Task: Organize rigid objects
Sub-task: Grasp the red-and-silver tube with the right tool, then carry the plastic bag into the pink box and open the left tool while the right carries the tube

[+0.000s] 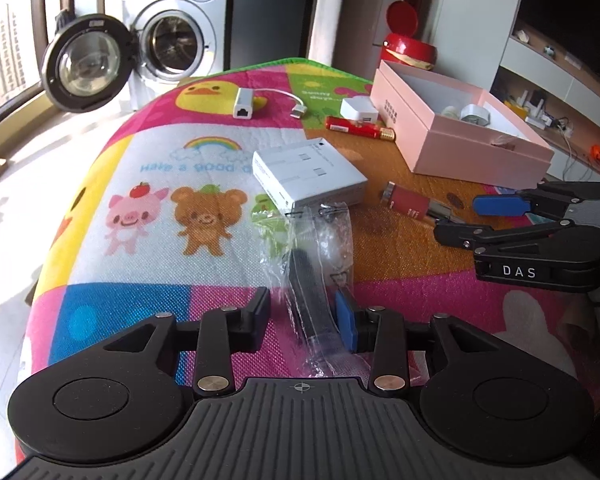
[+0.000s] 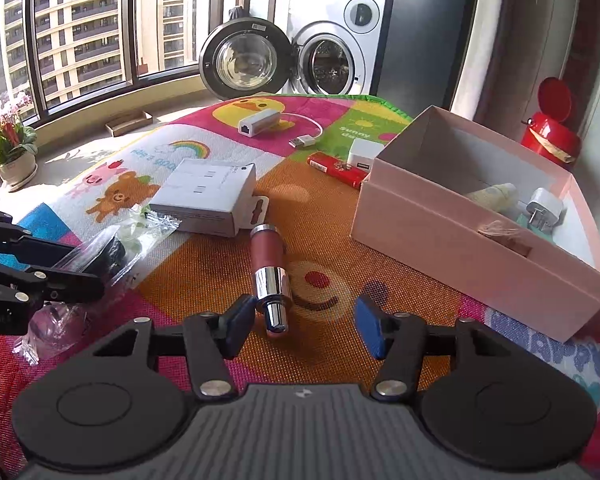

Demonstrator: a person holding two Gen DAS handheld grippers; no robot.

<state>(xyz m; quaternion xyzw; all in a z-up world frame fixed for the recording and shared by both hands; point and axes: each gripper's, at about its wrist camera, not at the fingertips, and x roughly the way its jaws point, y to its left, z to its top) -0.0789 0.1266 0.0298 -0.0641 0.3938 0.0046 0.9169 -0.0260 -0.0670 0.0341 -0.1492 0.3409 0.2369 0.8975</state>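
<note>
Two grippers are seen. The left gripper point(image 1: 306, 318) is spread around one clear plastic bag point(image 1: 320, 256) at lower centre, not clamped. The right gripper point(image 2: 302, 330) is spread, with one red-and-chrome tube point(image 2: 269, 276) just ahead at centre frame. One pink box point(image 2: 480, 220), right of frame, holds one white plug adapter point(image 2: 546, 206). One white carton point(image 2: 208, 196) lies at centre left.

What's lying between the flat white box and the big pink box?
In the right wrist view, a red tube with silver caps lies on the mat between the white box and the pink box, touching neither.
</note>
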